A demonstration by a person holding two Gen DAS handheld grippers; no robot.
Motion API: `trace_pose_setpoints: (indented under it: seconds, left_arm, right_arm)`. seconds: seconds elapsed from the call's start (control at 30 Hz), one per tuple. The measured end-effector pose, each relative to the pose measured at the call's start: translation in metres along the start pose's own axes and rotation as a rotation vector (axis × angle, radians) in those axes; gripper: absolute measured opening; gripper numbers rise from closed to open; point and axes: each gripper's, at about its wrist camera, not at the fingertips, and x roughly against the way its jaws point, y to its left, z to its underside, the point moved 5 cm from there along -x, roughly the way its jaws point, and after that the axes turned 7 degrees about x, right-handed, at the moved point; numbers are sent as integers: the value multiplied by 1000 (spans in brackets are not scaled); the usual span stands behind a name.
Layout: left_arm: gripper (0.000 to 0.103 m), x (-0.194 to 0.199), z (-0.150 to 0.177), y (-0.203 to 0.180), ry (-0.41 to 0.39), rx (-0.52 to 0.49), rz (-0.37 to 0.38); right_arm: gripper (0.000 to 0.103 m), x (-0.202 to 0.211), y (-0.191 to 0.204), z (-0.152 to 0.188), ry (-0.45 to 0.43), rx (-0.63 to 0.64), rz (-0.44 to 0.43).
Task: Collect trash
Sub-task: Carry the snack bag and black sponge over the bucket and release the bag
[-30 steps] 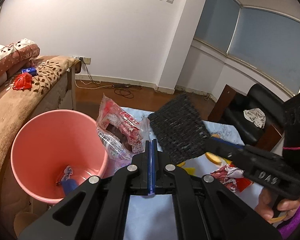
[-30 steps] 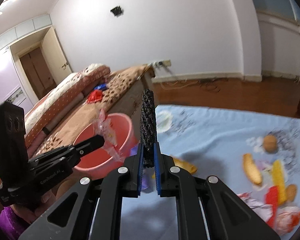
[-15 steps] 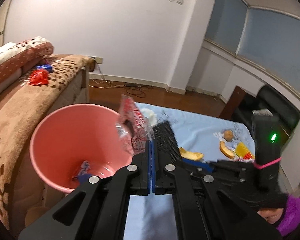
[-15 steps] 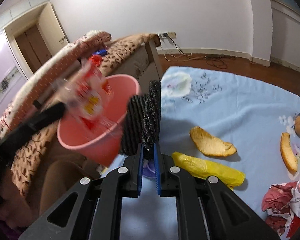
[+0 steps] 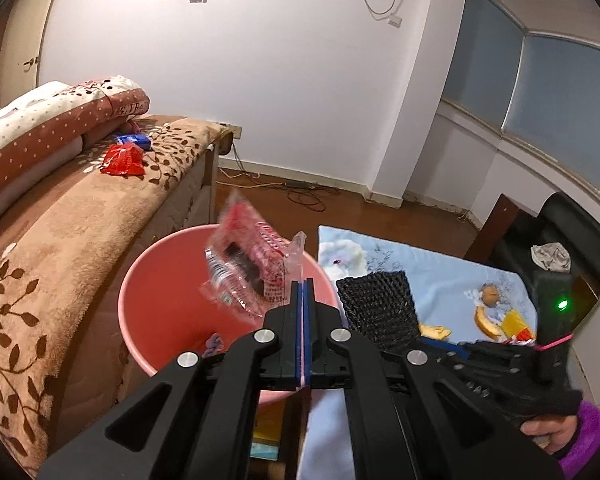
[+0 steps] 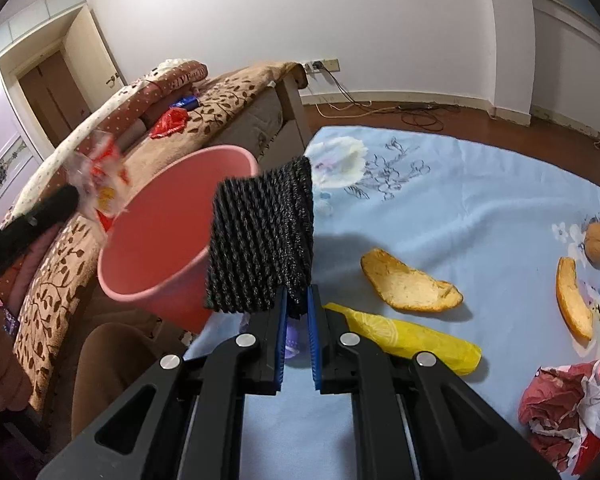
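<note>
My left gripper (image 5: 302,285) is shut on the edge of a clear and red plastic wrapper (image 5: 249,267), which hangs above the mouth of the pink bucket (image 5: 148,316). In the right wrist view that wrapper (image 6: 100,184) shows blurred at the left, over the pink bucket (image 6: 156,240). My right gripper (image 6: 297,300) is shut on a black woven mat (image 6: 260,240), held upright over the near corner of the blue tablecloth (image 6: 440,208), beside the bucket. The mat (image 5: 376,308) also shows in the left wrist view, right of my left gripper.
On the tablecloth lie orange peels (image 6: 410,286), a yellow wrapper (image 6: 412,338), crumpled red and white paper (image 6: 564,404) and a walnut (image 6: 598,240). A brown leaf-patterned sofa (image 5: 60,232) with a red packet (image 5: 123,160) stands left of the bucket. A black chair (image 5: 556,240) stands far right.
The left gripper has carried the wrapper from beside the bucket to above its mouth. The right gripper has dropped lower and the mat has turned its broad face to the right camera.
</note>
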Motion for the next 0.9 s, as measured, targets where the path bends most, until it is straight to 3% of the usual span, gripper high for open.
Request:
trace_pose_setpoints:
  seconds: [0.6, 0.9]
  left_arm:
    - [0, -29, 25, 31, 55, 30, -99]
    - [0, -37, 27, 46, 60, 63, -192]
  right_arm:
    - [9, 32, 44, -60, -127, 118, -62]
    - [9, 7, 73, -69, -101, 176, -85]
